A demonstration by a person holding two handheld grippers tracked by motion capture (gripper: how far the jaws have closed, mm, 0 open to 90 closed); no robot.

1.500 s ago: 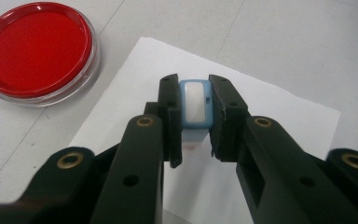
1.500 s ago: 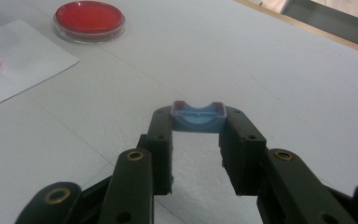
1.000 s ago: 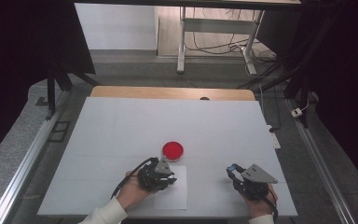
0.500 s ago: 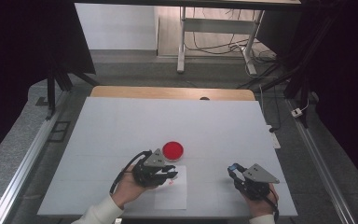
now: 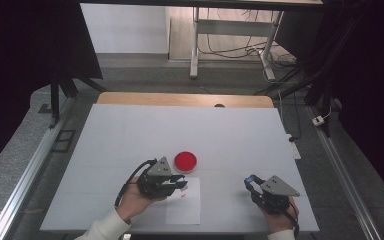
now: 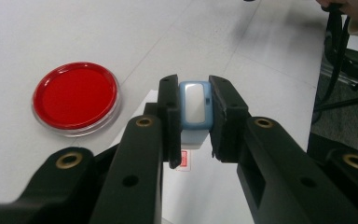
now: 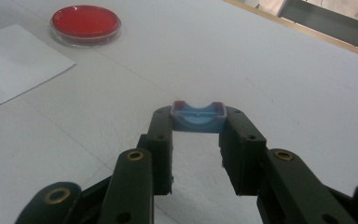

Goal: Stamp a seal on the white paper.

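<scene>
My left gripper [image 5: 180, 184] is shut on a small light-blue stamp [image 6: 195, 105] and hovers over the top edge of a white paper sheet [image 5: 185, 207]. A small red stamped mark [image 6: 183, 158] lies on the sheet just under the stamp. A round clear dish with a red ink pad [image 5: 185, 161] sits right behind the gripper, left of the jaws as the dish [image 6: 75, 96] appears in the left gripper view. My right gripper [image 5: 250, 182], near the front right, is shut on a blue cap [image 7: 198, 117] with a reddish rim, held just above the table.
The white table [image 5: 180, 130] has a wooden strip [image 5: 185, 99] along its far edge. Metal rails [image 5: 25, 185] run on the floor at both sides. A desk frame with cables [image 5: 230, 45] stands beyond the table.
The left gripper has turned to point right and shifted slightly over the paper's top edge. The right gripper has stayed where it was.
</scene>
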